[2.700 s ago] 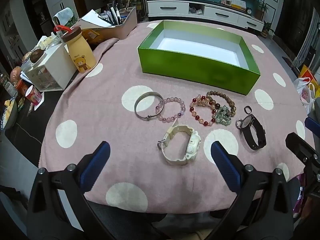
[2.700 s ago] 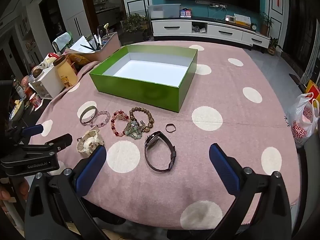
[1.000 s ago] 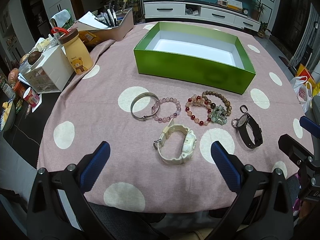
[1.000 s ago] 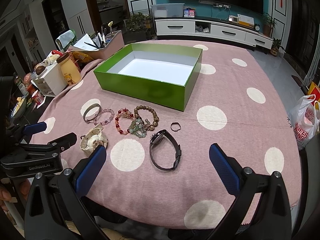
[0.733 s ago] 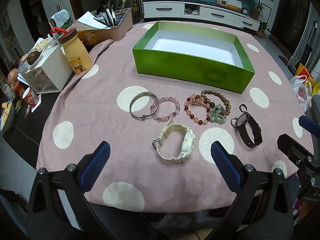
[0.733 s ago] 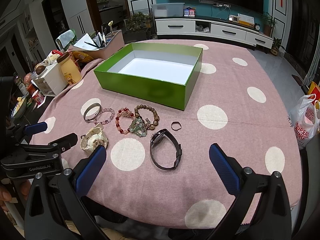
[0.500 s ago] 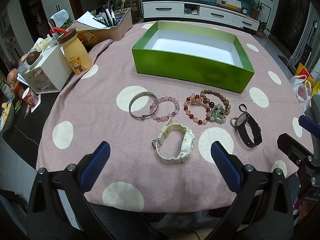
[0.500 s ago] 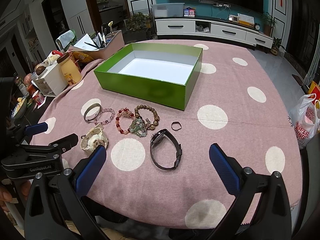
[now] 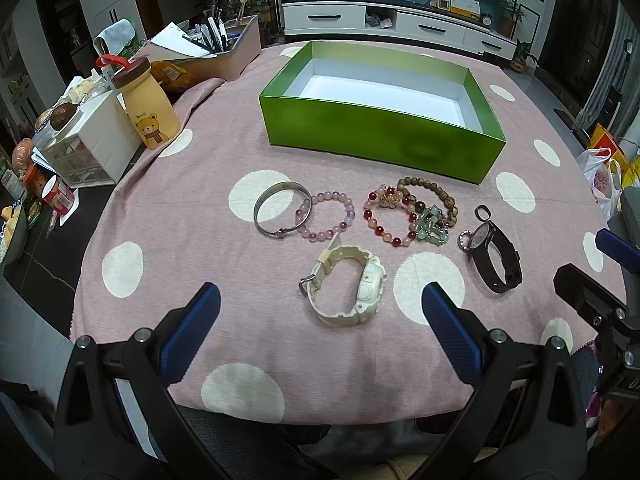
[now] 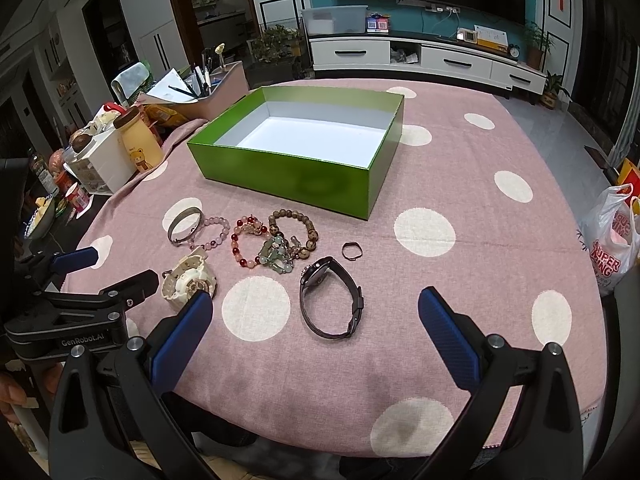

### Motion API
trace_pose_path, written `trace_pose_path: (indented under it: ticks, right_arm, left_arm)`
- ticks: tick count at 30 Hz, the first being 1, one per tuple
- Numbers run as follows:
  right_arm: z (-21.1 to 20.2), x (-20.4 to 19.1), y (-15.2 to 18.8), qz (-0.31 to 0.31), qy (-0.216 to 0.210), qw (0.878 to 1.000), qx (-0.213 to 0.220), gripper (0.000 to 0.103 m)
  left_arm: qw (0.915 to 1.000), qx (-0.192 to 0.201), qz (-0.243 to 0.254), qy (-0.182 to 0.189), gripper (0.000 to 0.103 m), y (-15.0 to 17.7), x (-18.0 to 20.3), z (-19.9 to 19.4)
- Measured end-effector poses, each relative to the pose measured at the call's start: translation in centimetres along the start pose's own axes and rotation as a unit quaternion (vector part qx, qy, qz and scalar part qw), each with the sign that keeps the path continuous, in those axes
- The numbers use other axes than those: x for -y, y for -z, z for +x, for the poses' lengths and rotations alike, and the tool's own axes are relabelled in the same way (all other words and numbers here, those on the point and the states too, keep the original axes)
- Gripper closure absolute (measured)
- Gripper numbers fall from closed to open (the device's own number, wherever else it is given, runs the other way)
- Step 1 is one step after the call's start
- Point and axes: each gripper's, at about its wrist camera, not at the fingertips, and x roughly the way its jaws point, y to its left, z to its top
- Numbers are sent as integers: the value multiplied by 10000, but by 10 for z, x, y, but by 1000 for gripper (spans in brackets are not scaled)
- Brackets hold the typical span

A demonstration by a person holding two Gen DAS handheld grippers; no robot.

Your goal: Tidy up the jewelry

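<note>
A green box (image 9: 382, 142) with a white inside sits on the pink dotted tablecloth (image 9: 192, 240), its long axis running across the left wrist view. In front of its near wall the jewelry lies in a loose row parallel to that wall: a silver bangle (image 9: 281, 213), touching a pink bead bracelet (image 9: 325, 217), then a red bead bracelet (image 9: 390, 218) overlapping a brown bead bracelet (image 9: 430, 196), with a green bead cluster (image 9: 431, 230) on them. A small dark ring (image 9: 482, 212) lies just beside the brown bracelet, away from the bangle. Nearer than the row, further from the box, a cream watch (image 9: 348, 284) rests with its face turned away from the bangle and its strap looped; a black watch (image 9: 494, 258) stands on edge, its loop stretching away from the box.

The left gripper (image 9: 318, 328) hovers over the near table edge, pointing toward the box, fingers spread wide and holding nothing, the cream watch between their tips. The right gripper (image 10: 316, 330) is likewise spread and empty, aimed at the black watch (image 10: 330, 302).
</note>
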Motion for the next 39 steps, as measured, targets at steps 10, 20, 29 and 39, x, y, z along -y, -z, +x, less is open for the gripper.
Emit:
trace_pose_path:
  ticks: [10,20,29,39]
  right_arm:
    - [1,11,0,126,-97,9999,53,1]
    - [8,44,3,473,-249,9980,351,1]
    - [26,66,9,631,-217,9974,279,2]
    - [49,89,2,888,-322,9954,177,15]
  left_arm:
    - [9998,55,-93,160,2,-1,-3,2]
    - [9978,134,-387,515,2,6,-24,23]
    - [9977,-12,-180,657,17,12,-12,46]
    - [9939,-23,-721,833,30,1,-33,63]
